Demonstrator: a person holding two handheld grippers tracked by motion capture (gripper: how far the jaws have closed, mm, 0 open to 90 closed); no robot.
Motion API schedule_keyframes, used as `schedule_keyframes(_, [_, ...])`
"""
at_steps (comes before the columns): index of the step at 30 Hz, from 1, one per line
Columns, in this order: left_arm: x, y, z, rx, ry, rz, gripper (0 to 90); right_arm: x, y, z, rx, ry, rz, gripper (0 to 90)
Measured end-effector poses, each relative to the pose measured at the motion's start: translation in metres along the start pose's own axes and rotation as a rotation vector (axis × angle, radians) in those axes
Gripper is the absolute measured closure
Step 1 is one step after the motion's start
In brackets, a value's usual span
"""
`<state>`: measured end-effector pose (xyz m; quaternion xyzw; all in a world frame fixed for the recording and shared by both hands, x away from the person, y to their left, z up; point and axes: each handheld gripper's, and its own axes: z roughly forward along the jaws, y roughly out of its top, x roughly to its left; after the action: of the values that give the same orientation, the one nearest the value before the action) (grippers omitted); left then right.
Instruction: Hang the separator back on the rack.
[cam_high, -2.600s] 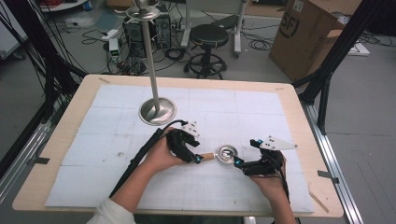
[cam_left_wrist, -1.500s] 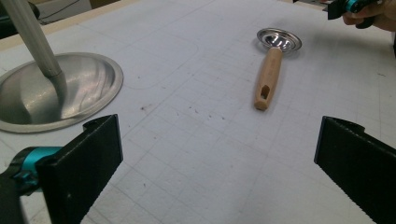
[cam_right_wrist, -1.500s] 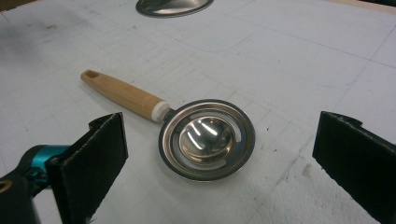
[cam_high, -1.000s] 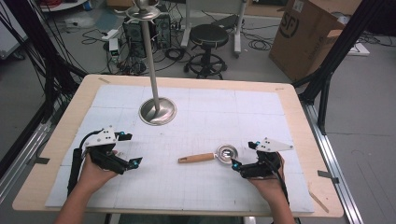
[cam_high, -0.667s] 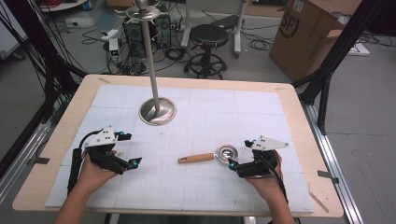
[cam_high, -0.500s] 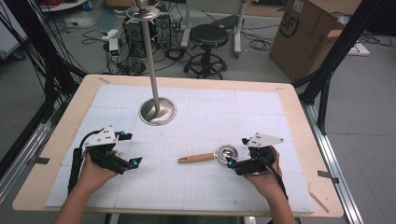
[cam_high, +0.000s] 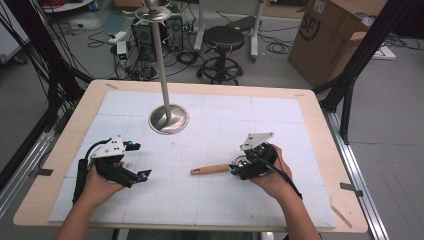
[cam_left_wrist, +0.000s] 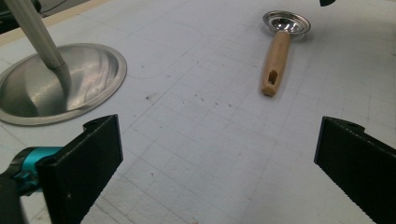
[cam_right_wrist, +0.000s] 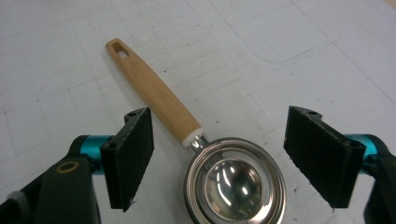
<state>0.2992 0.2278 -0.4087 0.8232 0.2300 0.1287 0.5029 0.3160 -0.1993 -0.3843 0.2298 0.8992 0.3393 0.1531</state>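
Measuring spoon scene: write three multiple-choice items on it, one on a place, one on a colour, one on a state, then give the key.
1. Where does the measuring spoon lie?
A. on the white mat
B. in the cardboard box
C. on the stool

2. What colour is the spoon's handle?
A. blue
B. light wood
C. black

3. How does the right gripper stand to the spoon's bowl?
A. shut on it
B. open, jaws either side of it
C. far away from it

Key: 1 A, it lies flat on the gridded mat. 2 B, the handle is pale wood with a slot at its end. 3 B, gaps show between each jaw and the bowl.
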Motion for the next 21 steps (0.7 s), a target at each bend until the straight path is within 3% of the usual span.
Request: schedule_keyframes(21, [0.003, 0.000, 0.000, -0.007, -0.003, 0.000, 1.7, 0.004, 0.028, 0.030, 0.248, 0.079, -0.165, 41.3])
